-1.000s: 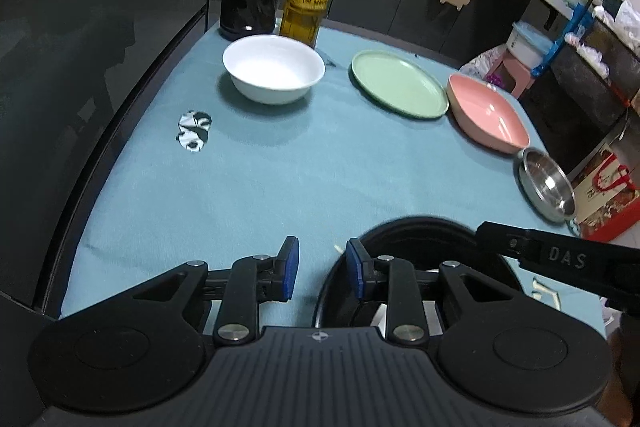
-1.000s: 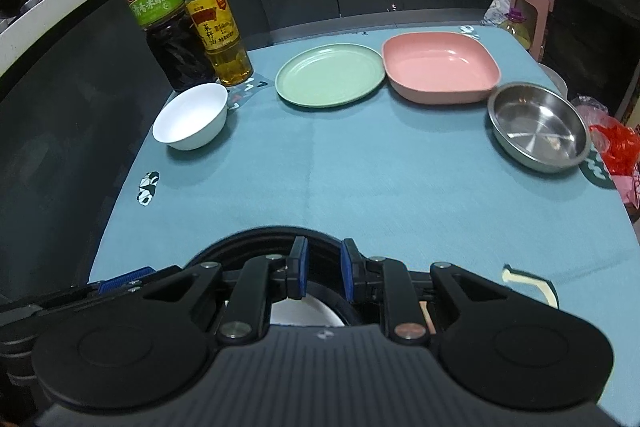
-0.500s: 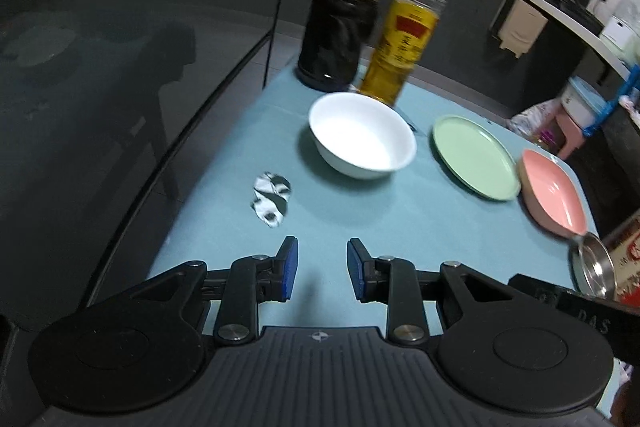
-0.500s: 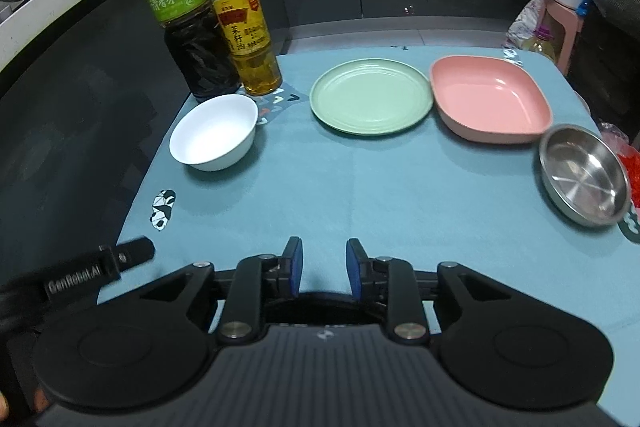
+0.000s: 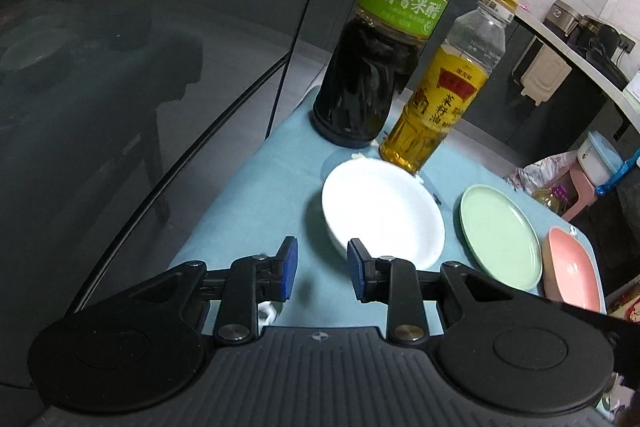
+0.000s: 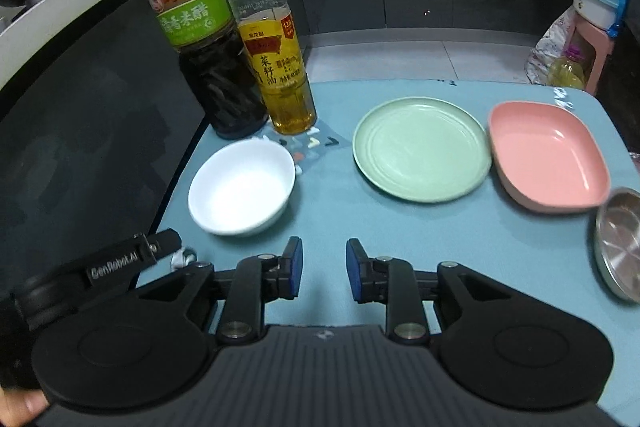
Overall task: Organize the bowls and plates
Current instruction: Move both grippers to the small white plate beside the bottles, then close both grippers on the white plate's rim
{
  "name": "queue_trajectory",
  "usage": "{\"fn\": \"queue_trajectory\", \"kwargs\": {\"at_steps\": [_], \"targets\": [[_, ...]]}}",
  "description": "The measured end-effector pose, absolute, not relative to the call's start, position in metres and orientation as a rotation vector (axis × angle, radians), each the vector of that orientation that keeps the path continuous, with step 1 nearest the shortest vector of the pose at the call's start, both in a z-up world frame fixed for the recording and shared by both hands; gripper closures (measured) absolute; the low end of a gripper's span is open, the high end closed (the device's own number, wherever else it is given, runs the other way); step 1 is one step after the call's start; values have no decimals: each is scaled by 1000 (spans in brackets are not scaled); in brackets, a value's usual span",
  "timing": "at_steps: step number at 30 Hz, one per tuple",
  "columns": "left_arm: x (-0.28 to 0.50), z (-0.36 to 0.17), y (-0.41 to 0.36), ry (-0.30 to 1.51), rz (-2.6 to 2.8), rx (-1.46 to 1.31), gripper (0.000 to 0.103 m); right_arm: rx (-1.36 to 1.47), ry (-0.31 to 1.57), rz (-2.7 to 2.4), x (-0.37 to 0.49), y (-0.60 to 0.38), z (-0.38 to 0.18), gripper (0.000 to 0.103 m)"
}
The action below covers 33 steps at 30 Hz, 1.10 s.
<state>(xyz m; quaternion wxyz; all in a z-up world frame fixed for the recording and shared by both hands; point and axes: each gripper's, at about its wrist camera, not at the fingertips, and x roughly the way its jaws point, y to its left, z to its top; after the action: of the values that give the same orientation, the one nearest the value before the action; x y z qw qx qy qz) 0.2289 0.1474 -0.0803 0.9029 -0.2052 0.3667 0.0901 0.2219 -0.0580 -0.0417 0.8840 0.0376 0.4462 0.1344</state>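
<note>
Left of the round pale-green plate (image 6: 422, 151): white ceramic bowl (image 6: 242, 187), left gripper (image 5: 322, 269) released just before it. Right of the plate: pink squarish dish (image 6: 548, 157), then steel bowl (image 6: 618, 243). Right gripper (image 6: 323, 269) released, empty.

Both grippers tilt downward over the worktop, empty. The left gripper (image 5: 322, 269) holds its jaws parted with nothing between them; the right gripper (image 6: 323, 268) likewise, jaws apart. A fingertip shows at the right view's lower-left corner.

Blue-clothed table (image 6: 400, 227) (dishes, bottles)
</note>
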Motion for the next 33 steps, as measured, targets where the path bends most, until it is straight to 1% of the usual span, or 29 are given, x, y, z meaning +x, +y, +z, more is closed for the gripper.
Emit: {"fn": "queue_trajectory", "kwargs": {"at_steps": [7, 9, 12, 19, 21, 23, 24, 25, 27, 28, 33], "targets": [[254, -89, 151, 769, 213, -424, 77, 123, 950, 284, 263, -41, -53, 77], [261, -92, 150, 776, 215, -420, 77, 134, 951, 288, 273, -35, -56, 76], [271, -97, 148, 795, 210, -410, 77, 130, 955, 295, 285, -27, -62, 71], [289, -114, 146, 863, 203, -406, 78, 85, 1017, 274, 302, -17, -83, 71], [290, -117, 147, 867, 194, -412, 80, 87, 1037, 271, 306, -16, -88, 71], [292, -119, 147, 856, 172, -414, 92, 89, 1049, 273, 307, -15, -93, 71], [291, -120, 147, 849, 164, -422, 92, 88, 1053, 274, 308, -14, -95, 71], [292, -119, 147, 845, 166, -421, 92, 91, 1054, 279, 308, -13, -97, 74], [290, -119, 146, 838, 167, -410, 92, 115, 1056, 298, 309, -14, -98, 83], [289, -118, 145, 838, 170, -403, 92, 126, 1056, 321, 308, -14, -98, 92], [281, -110, 140, 821, 172, -385, 92, 106, 1061, 331, 306, -11, -94, 92]]}}
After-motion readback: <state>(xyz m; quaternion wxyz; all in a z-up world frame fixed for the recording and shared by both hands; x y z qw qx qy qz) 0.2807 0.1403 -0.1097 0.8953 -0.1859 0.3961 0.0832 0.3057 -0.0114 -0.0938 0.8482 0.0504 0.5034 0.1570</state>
